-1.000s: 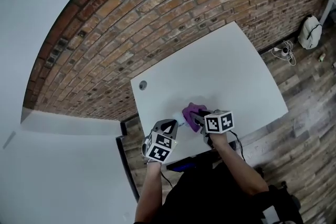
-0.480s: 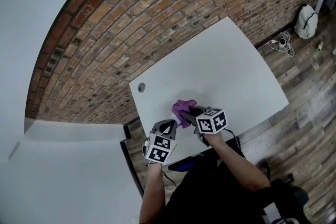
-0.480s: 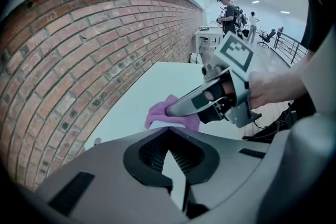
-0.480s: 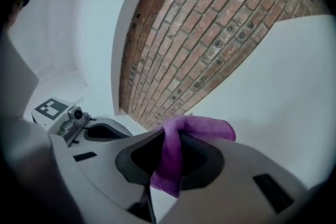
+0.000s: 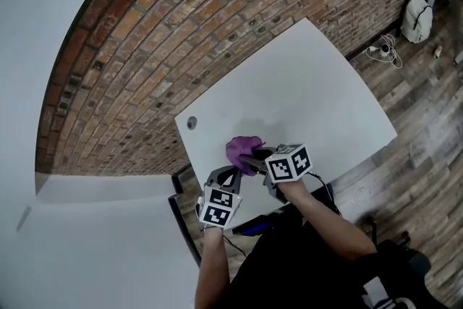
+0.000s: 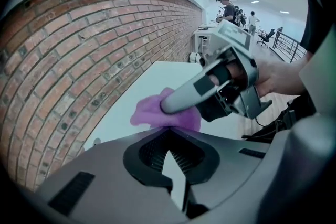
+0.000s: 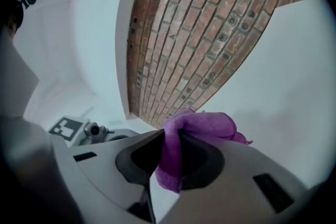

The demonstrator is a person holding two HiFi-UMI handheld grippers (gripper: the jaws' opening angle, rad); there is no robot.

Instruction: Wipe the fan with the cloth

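White table point(image 5: 311, 83) pushed against a brick wall point(image 5: 181, 25), wood-plank floor point(image 5: 419, 148) on the open sides. 1 round cable hole point(image 5: 192, 122) in the tabletop near the left edge. White bag point(image 5: 416, 18) and a cable point(image 5: 380, 51) on the floor far right, well apart from the work.

Right gripper point(image 5: 249, 158): jaws clamped on the purple cloth point(image 5: 242, 150). The right gripper view shows a fold of cloth point(image 7: 202, 126) pinched between the 2 pads, with a tail hanging below the pinch and the rest bunched over the tips. Gripper sits roughly level, pointing left across the table toward the wall.

Cloth location: held at the right gripper's tips, over the near-left part of the table, near the front edge. Can't tell if it touches the tabletop.

Left gripper point(image 5: 231, 174): jaws together, nothing between them, confirmed in the left gripper view point(image 6: 169, 136). Tilted steeply down at the table, just beside the right gripper on its left. Its tips are near the cloth point(image 6: 144, 113); contact unclear. Right gripper's finger point(image 6: 181, 99) crosses that view with the cloth bunched around its end.

Both grippers are hand-held, forearms coming in from the table's near edge.
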